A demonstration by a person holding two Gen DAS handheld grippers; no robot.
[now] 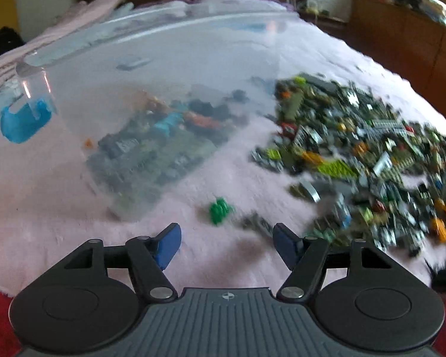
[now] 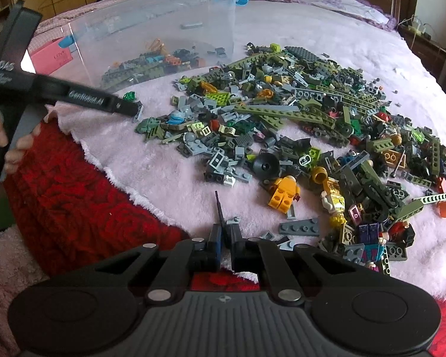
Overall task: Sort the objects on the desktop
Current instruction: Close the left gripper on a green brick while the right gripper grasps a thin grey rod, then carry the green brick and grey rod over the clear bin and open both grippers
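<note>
While my right gripper (image 2: 226, 248) has its jaws pressed nearly together on a thin dark antenna-like rod (image 2: 219, 208) that sticks up between them, my left gripper (image 1: 226, 245) stands with its blue-padded jaws spread wide and nothing between them.

Just ahead of the left gripper's jaws lies one small bright green plastic piece (image 1: 220, 209) on the pink fluffy blanket (image 1: 178, 205), with a darker piece beside it too blurred to name. Beyond that green piece, on its far left, stands the single clear plastic storage tub (image 2: 151, 29), and a shallow layer of olive, grey, blue and orange bricks (image 2: 151, 65) already covers part of its floor. To the right of the tub spreads the big loose heap of mixed toy building bricks (image 2: 312, 113), far too many to count.

By my judgement the sorting is partly along: some pieces sit in the tub, and the greater share lies outside it. Within the heap I can count one black round wheel-like disc (image 2: 266, 165), one yellow-orange minifigure body (image 2: 284, 193) and one pale minifigure (image 2: 333, 200).
</note>
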